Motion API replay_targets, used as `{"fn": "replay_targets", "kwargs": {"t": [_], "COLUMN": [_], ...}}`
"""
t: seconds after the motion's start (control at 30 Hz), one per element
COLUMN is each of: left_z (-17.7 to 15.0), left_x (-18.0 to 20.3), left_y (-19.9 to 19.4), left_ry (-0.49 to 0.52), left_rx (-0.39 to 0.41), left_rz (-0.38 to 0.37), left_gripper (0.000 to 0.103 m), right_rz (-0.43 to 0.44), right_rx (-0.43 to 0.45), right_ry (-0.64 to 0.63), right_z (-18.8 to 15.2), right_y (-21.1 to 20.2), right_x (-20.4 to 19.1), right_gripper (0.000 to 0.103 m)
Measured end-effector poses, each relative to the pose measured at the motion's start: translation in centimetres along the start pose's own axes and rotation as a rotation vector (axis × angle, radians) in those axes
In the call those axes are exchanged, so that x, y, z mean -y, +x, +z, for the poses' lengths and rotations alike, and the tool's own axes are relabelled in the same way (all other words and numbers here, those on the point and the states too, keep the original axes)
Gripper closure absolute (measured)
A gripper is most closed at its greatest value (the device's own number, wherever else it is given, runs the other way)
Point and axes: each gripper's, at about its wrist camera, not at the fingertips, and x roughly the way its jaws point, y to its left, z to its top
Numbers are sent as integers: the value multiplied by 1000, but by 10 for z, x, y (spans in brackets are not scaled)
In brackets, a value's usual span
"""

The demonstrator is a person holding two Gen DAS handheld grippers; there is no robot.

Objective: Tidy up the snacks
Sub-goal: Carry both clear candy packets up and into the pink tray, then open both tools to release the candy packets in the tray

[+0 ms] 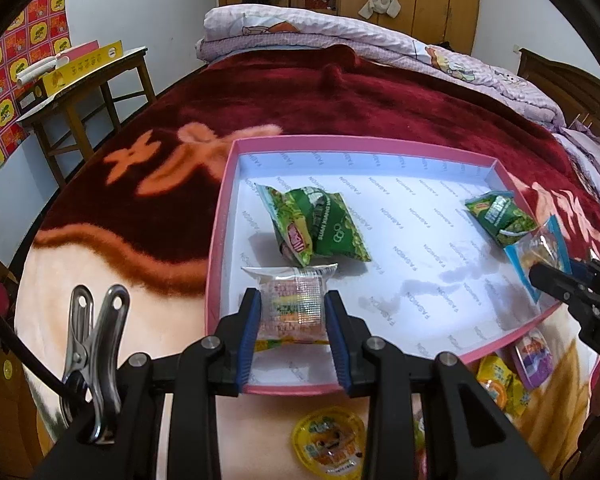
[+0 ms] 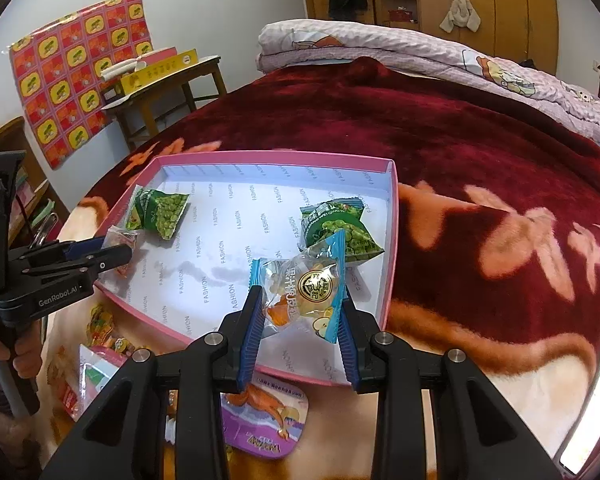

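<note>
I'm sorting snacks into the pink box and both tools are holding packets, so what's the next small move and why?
Probably open the right tool and drop its blue-edged packet. It already hangs over the pink box floor beside a green pea packet. The left tool holds its clear packet over the near edge, so it could follow.

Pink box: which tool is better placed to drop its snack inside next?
Probably the right tool: its blue-edged snack hangs over the pink box floor. The left tool holds its clear packet nearer the front rim.
</note>
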Motion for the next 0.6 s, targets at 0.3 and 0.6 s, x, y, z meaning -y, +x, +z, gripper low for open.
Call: {"fn": "replay_targets", "kwargs": {"t": [0.3,0.6], "left_z": [2,2], "left_x": [-3,2], "left_y": [10,8], "left_ry": [-7,9], "left_rx": [-6,-9], "left_rz": [7,21], "left_gripper": [68,60], "right_rz": [-11,-1], "right_rx": [-15,-10], "right_ry": [9,27], "right_z": [-1,-6], "right_y": [11,16], "right_x": [4,6], "right_gripper": [68,66]}}
